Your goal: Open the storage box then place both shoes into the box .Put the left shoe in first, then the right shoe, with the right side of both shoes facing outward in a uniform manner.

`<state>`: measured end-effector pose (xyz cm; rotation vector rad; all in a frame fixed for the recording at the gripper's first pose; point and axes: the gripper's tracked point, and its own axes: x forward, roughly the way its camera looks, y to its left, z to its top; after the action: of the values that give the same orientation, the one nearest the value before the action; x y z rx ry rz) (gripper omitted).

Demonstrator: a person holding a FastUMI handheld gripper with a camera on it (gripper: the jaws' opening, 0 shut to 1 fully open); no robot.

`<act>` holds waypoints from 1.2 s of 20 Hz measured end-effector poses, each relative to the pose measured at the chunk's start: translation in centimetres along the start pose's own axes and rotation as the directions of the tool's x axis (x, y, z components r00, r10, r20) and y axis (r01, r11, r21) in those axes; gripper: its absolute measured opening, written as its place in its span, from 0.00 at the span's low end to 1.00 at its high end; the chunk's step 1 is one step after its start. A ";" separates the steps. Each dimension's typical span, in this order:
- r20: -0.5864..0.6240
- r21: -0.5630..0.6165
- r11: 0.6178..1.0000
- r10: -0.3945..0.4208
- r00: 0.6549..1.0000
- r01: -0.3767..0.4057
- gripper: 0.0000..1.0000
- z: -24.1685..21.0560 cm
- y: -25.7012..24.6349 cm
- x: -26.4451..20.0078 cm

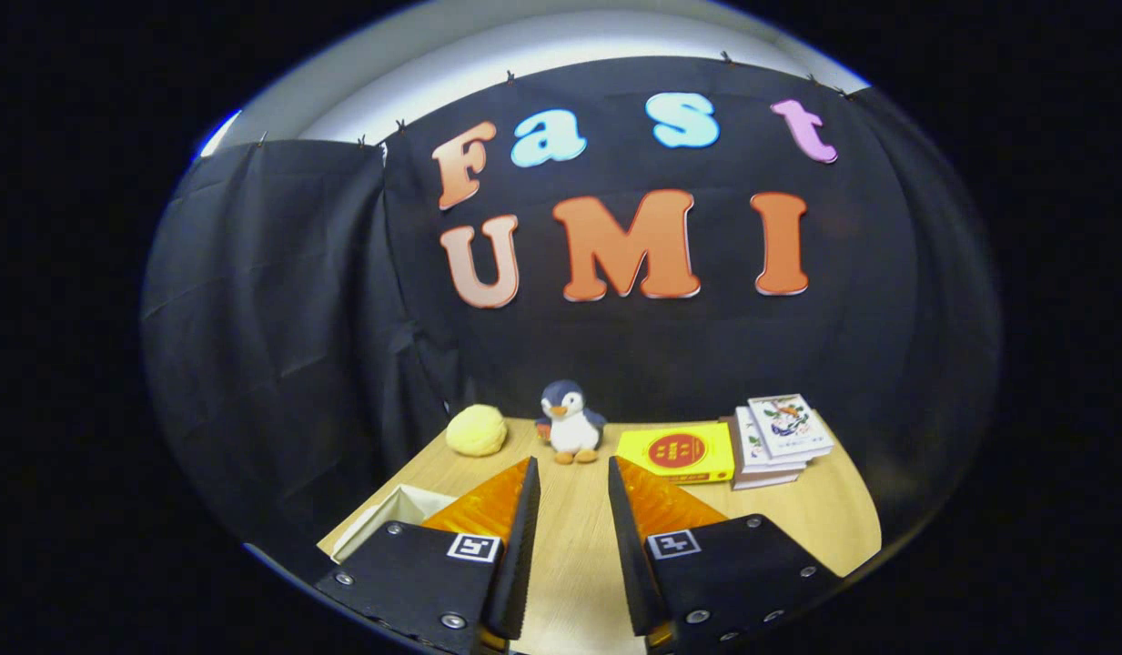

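Observation:
My gripper is held above a light wooden table, its two black fingers apart and open, with only bare tabletop between them. To the left of the left finger, a pale cream box-like corner shows at the table's near left edge, partly hidden by the finger; I cannot tell whether it is the storage box.
Along the back of the table stand a yellow plush ball, a penguin toy, a yellow box with a red circle and a stack of books. Black cloth walls close the booth behind and left.

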<state>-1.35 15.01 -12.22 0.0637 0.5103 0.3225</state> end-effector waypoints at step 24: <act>0.485 -0.070 0.983 -0.116 0.867 0.171 0.97 12.9 -9.1 -10.3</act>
<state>-0.90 3.39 2.57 -0.0041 0.0005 0.1771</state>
